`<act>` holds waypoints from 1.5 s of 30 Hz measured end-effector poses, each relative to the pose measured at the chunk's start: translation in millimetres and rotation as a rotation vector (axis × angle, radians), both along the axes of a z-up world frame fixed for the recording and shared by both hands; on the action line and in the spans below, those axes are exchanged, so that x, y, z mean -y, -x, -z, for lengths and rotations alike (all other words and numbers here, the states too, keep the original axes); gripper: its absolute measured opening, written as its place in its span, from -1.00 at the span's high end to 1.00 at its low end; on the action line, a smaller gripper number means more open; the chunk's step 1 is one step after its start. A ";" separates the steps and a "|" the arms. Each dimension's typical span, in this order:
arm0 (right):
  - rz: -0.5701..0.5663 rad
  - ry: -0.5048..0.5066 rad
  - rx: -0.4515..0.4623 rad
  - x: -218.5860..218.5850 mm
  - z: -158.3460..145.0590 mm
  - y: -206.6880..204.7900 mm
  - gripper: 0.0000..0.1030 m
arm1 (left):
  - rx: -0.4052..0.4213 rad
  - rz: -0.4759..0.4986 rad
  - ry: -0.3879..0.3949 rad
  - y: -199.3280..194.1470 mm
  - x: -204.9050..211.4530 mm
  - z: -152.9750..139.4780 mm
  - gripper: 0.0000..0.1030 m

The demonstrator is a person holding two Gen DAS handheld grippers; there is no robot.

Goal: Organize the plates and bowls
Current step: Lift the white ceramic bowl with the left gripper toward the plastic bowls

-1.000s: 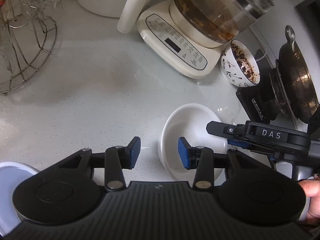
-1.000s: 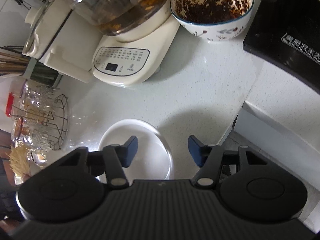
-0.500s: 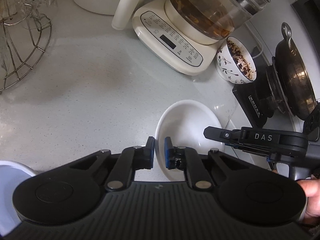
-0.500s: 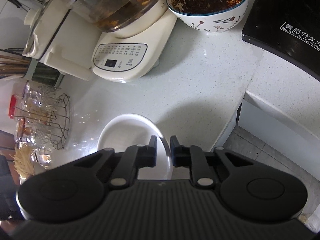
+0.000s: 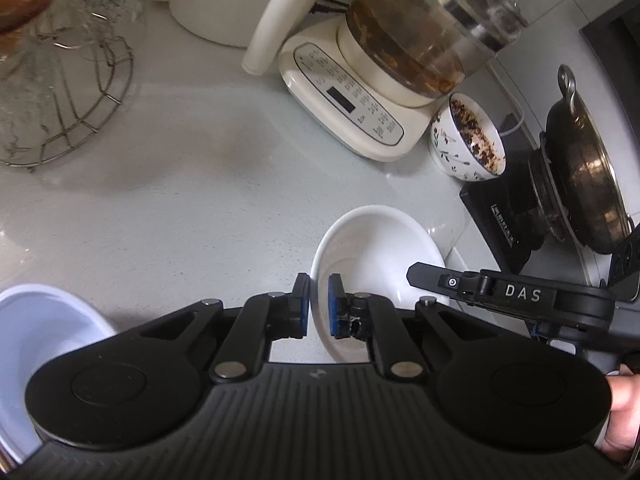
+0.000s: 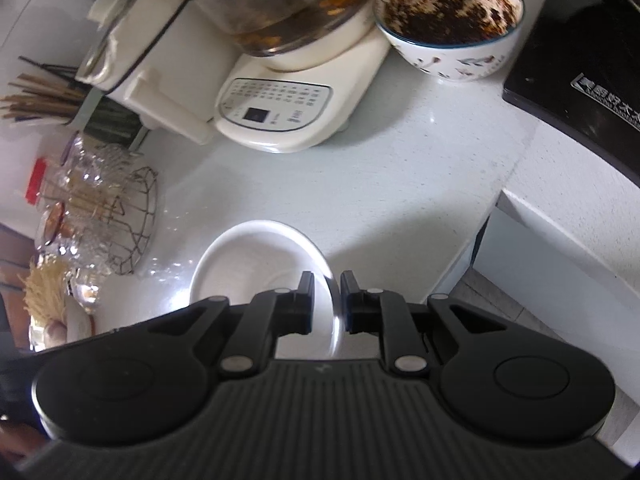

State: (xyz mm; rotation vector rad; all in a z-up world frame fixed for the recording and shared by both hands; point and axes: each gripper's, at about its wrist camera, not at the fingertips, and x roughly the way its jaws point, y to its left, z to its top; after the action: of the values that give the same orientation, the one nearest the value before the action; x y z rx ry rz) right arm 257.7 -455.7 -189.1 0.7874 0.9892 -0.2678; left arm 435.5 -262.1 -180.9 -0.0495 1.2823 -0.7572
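White plate (image 5: 380, 252): held at two opposite rim points, low over the pale counter (image 5: 180, 200), near its front edge; contact with the counter could not be told.
Left gripper (image 5: 319, 304): fingers narrowed onto the plate's near-left rim, blue pads either side of the thin edge.
Right gripper (image 6: 326, 300): fingers likewise pinched on the rim's right side, seen from its own camera; also visible in the left view as the black body marked DAS (image 5: 520, 292).
Reason for double grip: probably to keep a wide, shallow, slippery dish level, since one pinch at the rim would let it tilt.
Second white dish (image 5: 44, 344): at lower left of the left view, well apart; a likely stacking partner, judged only from the task.
Patterned bowl (image 6: 448, 28): full of dark residue, beside the cream kettle base (image 6: 280, 108), untouched.
Wire rack (image 5: 68, 96): with glassware, at the far left.
Black pot (image 5: 580, 168): on the cooktop, far right.
Risk: glazed rim could slip from the pads if tilted.
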 end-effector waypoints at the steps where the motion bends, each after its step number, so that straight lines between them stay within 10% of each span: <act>1: 0.001 -0.009 0.013 -0.8 -2.7 0.9 0.68 | 0.003 -0.008 0.000 0.6 -2.8 -2.4 0.79; 29: -0.197 0.036 0.196 -88.5 -84.2 -15.2 0.68 | 0.093 -0.260 0.072 31.2 -131.5 -81.7 0.79; 45: -0.390 0.044 0.171 -166.9 -73.5 -35.8 0.67 | 0.128 -0.469 0.038 60.9 -218.0 -75.6 0.78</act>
State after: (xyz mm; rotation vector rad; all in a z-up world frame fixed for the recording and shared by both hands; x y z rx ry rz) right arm 293.5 -288.8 -115.6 0.5524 0.9490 0.1129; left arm 374.6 -44.1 -105.3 -0.3167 1.0776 -0.3732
